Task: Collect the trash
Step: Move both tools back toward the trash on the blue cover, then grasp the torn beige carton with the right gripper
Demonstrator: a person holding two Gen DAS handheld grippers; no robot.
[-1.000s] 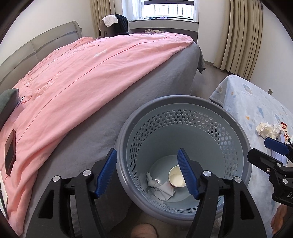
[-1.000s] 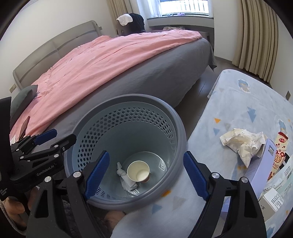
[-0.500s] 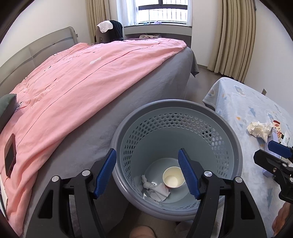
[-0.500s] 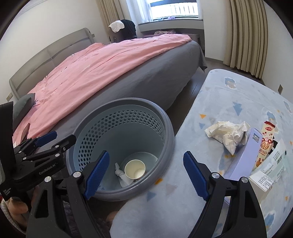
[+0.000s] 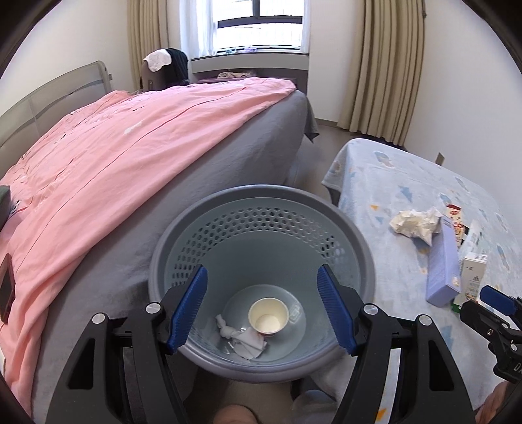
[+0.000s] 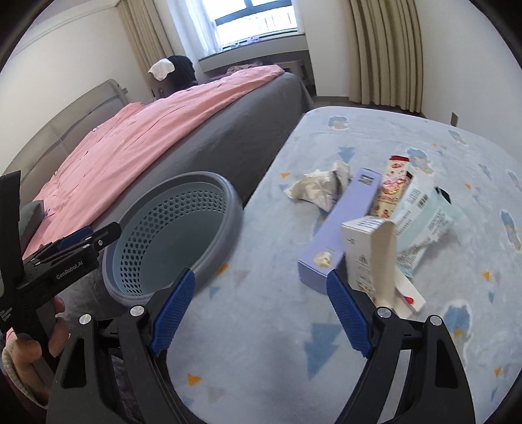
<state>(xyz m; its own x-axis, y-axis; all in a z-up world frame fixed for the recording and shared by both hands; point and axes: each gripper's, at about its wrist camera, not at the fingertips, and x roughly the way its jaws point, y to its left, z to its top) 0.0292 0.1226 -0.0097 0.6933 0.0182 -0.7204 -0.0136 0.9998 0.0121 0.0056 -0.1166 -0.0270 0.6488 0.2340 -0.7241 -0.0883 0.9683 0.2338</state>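
A grey-blue perforated trash basket (image 5: 261,202) (image 6: 228,208) stands between the bed and a table. In its bottom lie a paper cup (image 5: 268,315) and crumpled white scraps (image 5: 243,337). My left gripper (image 5: 262,308) hovers open over the basket with nothing between its pads. On the blue patterned tablecloth (image 6: 270,326) my right gripper (image 6: 261,313) is open and empty, close to a lilac box (image 6: 339,228) (image 5: 443,261), a white carton (image 6: 365,254), a red-and-cream packet (image 6: 393,189), a pale printed packet (image 6: 421,221) and a crumpled paper wad (image 6: 321,189) (image 5: 416,221).
A bed with a pink cover (image 5: 107,156) and grey sheet (image 6: 235,130) lies left of the basket. A dark phone (image 5: 6,290) rests on the bed's near edge. Curtains (image 5: 385,65) and a window (image 5: 261,26) close the far wall. A hand (image 6: 39,345) holds the left gripper.
My right gripper swung right, from over the basket to over the tablecloth beside the boxes. The left gripper pulled back and rose slightly, so the basket looks smaller. Both stayed open.
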